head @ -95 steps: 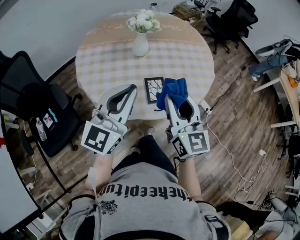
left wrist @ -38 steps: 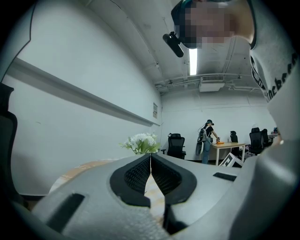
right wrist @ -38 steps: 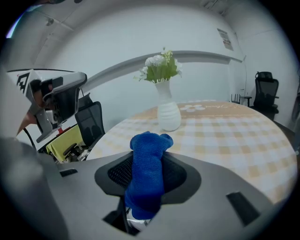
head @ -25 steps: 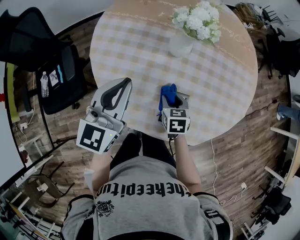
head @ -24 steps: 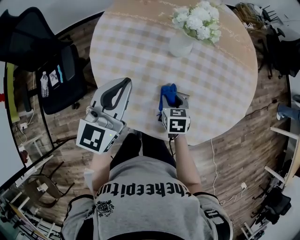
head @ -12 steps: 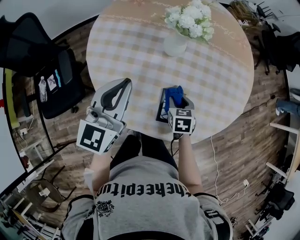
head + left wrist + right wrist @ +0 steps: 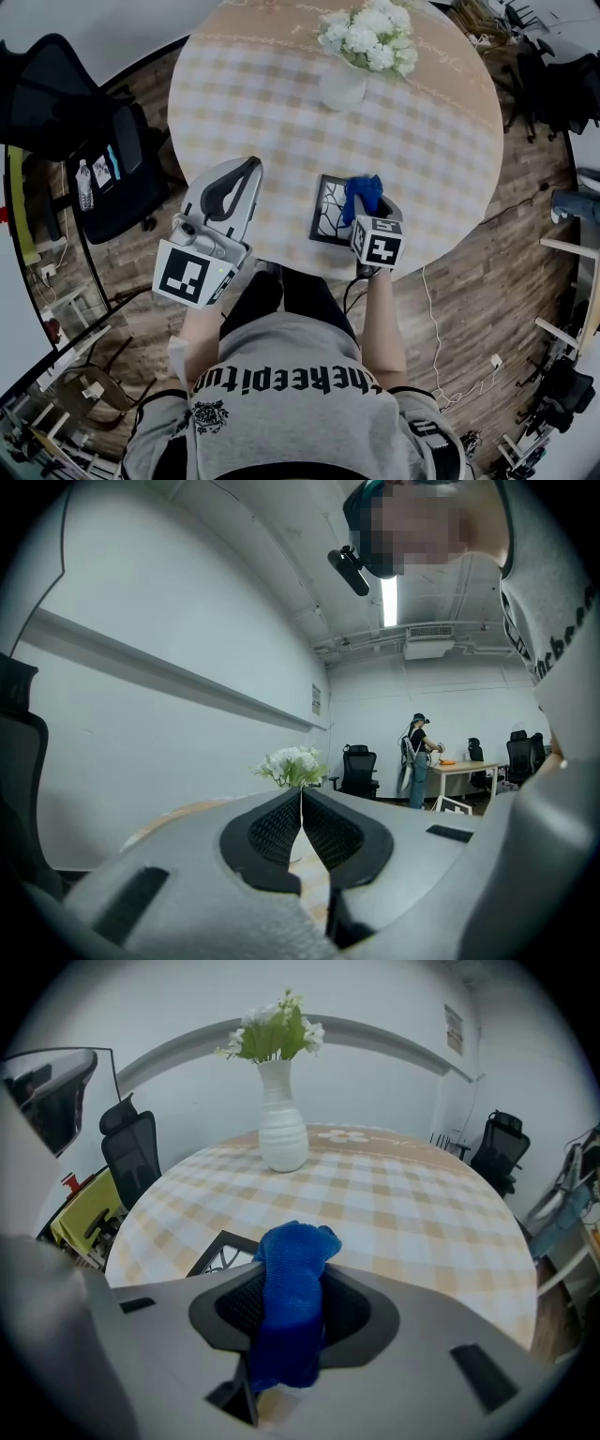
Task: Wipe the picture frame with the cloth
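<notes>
**Right jaws clamped on the cloth at the frame's edge**

The right gripper has its jaws pinched tight on a bunched blue microfibre cloth, and the fabric spills out past the tips! That cloth sits over the 3 o'clock edge of the black rectangular picture frame with a white branching pattern. Whether cloth and frame actually touch, I can't tell. The frame lies flat at the 6 o'clock rim of the round counter in a beige checked tablecloth.

Over to the left gripper: jaws pressed together, pads meeting in a thin line, nothing between them. In the head view it hangs at the frame's 9 o'clock, well apart from it, over the counter's 7 o'clock edge.

Up at the counter's 12 o'clock stands a white ribbed vase, upright, holding white flowers.
</notes>
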A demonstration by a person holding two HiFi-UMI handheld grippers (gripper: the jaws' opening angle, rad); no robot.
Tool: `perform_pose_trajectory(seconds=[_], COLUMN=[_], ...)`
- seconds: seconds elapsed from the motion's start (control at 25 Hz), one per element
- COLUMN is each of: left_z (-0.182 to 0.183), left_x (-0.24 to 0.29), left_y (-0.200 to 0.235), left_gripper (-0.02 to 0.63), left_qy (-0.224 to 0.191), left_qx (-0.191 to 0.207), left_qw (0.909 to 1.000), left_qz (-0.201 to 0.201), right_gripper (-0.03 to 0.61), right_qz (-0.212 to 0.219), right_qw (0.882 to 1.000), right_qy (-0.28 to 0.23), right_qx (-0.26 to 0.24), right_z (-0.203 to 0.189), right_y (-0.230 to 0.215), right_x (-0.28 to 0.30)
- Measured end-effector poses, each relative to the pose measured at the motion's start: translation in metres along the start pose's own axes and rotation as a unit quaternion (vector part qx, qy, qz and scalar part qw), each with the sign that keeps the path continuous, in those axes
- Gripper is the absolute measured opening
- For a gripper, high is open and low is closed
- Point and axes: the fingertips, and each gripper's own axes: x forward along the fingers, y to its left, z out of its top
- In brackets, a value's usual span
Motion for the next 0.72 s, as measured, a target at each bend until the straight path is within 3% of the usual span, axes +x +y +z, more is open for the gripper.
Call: perform_pose_trajectory(seconds=[0.72], left_z=[0.003], left_x=[-0.009], left_y=[-0.021], left_gripper=[0.017], left_qy=[-0.005], left_qx=[0.002], left_qw=[0.9997], left_qz=[-0.025], right_gripper=[0.146], right_qz=[0.024], right_qw=[0.999], right_qy=[0.000], right_qx=[0.027], right_z=[-0.033], right_y=[0.012], right_x=[-0.024])
